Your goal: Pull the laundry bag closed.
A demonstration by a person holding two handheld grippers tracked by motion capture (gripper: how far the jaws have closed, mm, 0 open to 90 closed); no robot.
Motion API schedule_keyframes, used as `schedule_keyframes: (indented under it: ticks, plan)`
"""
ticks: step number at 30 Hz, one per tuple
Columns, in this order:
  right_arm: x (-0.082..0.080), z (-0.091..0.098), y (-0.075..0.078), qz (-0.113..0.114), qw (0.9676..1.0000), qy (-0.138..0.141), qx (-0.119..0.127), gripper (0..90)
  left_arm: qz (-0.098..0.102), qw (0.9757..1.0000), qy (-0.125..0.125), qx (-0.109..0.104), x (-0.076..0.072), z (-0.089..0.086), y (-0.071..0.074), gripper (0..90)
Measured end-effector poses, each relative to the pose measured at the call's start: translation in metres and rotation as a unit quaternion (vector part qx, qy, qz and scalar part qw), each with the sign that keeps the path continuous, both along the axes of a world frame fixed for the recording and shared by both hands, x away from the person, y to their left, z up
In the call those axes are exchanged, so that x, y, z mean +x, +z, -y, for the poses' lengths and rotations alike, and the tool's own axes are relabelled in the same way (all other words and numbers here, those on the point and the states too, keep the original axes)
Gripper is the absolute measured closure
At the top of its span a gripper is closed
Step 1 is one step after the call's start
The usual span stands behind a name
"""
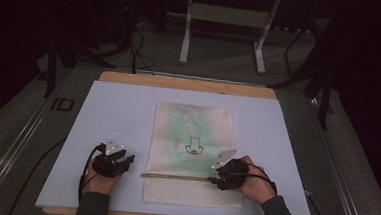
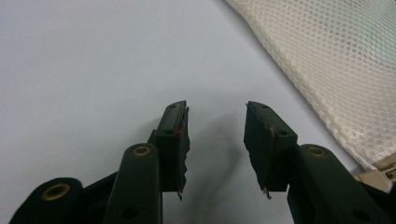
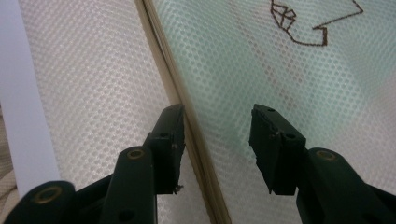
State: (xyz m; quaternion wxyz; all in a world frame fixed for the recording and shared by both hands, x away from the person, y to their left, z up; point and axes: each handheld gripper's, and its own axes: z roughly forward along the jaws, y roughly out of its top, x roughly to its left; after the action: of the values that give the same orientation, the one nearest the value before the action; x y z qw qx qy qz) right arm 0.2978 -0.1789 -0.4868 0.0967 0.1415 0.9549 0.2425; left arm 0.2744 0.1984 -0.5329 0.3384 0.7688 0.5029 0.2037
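Zipper work on a mesh laundry bag (image 1: 190, 152) is the step in hand, judged from where the claws sit. The bag lies flat at the middle of the pale blue desk (image 1: 113, 113), long side running away from the person, with a dark zipper line (image 1: 174, 176) crossing it near the close end.

Right claw (image 1: 217, 180): positioned at the right end of the zipper line, low over the bag. In the right gripper view the jaws stand spread, nothing pinched; the tan zipper seam (image 3: 187, 135) runs up just inside the left jaw, over the white mesh.

Left claw (image 1: 127, 160): resting on bare desk just beside the bag's left edge, apart from the fabric. In the left gripper view the jaws are spread wide with only desk surface between them, and the mesh edge (image 2: 327, 70) lies off to the right.

Next move, as a judgement: the right claw must find and pinch the zipper pull (too small to make out here), while the left claw shifts onto the bag's edge to pin the fabric, since loose mesh will likely drag along with the slider.

Contents: a pale green item (image 1: 184, 132) shows through the mesh, plus a dark outlined motif (image 1: 193, 146) near the bag's middle; whether that motif is printed on the bag or on the item inside cannot be told
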Motion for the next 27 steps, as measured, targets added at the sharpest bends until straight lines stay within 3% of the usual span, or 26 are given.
schedule_keyframes:
  ticks: [27]
  plan:
    - [0.000,-0.036,-0.001,-0.006,0.9990,0.045,-0.002,54.4,-0.004,1.0000,0.006,-0.002,0.001,-0.001,0.000,58.0]
